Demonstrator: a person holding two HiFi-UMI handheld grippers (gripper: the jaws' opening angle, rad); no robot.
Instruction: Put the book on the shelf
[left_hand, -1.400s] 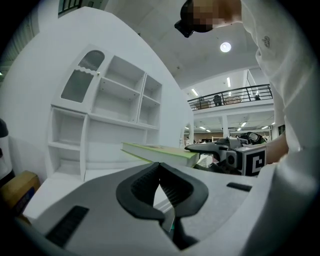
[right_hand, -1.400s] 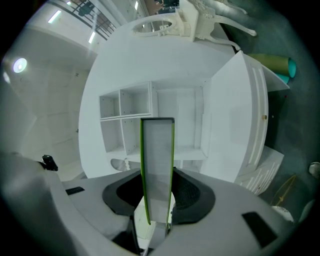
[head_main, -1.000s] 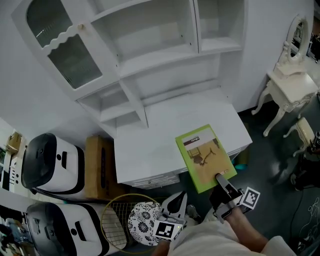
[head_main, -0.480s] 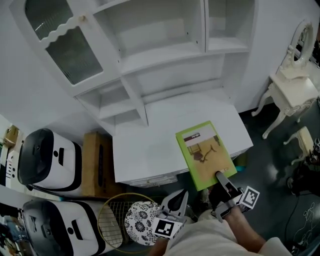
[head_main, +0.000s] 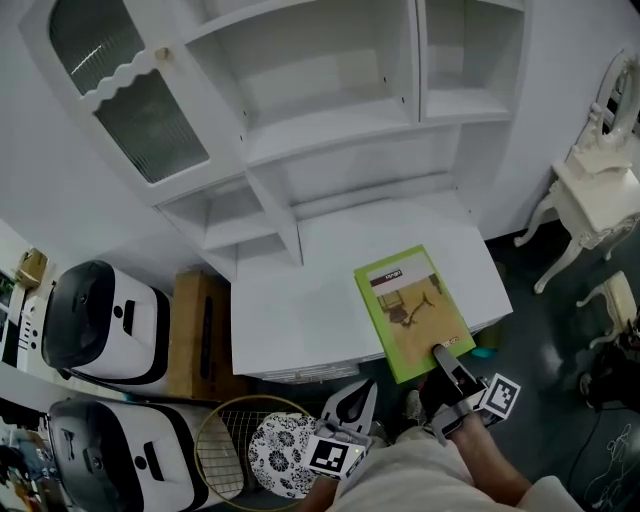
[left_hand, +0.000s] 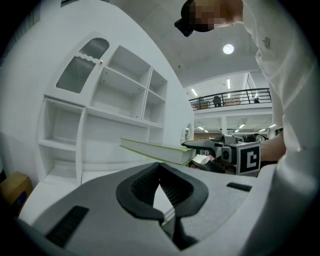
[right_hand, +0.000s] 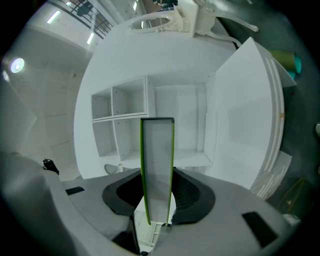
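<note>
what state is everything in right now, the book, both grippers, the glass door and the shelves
book: held off the cabinet top, roughly level, cover up, not yet shelved
right gripper: shut on the book's near edge
left gripper: shut, nothing between its jaws
glass door: looks closed
shelves: open-fronted, nothing to be seen on them
</note>
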